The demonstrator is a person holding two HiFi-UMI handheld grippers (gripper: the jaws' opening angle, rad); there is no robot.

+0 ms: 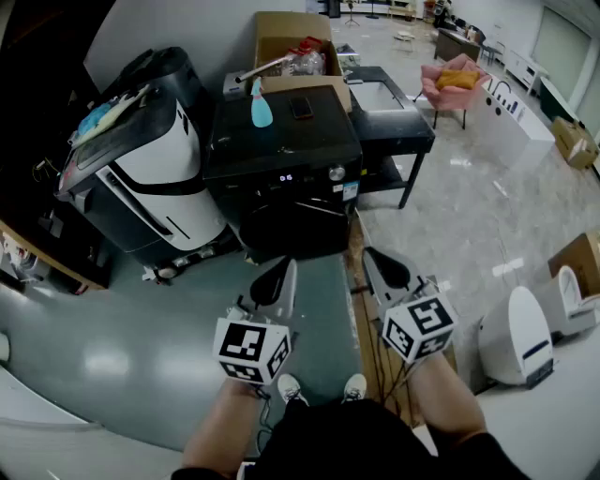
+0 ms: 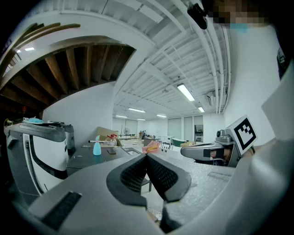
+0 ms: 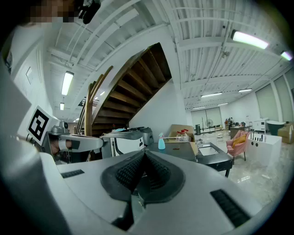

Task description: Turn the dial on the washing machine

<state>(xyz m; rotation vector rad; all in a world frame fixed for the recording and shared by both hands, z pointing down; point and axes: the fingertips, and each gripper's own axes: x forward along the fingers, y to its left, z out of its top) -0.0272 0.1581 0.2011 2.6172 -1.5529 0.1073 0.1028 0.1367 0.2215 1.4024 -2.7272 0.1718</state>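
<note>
Two empty pairs, pressed together: left tongs, right tongs.
Both hover over open floor just before the black washing machine; its dial sits near the front panel's right edge, well apart from either tip.

Large open indoor hall. A glossy grey-green floor meets pale marbled tiles farther out. A white wall runs behind, under the dark wooden underside of a staircase. White beamed ceiling with long tube lights. A pink armchair stands beyond a black table.
</note>
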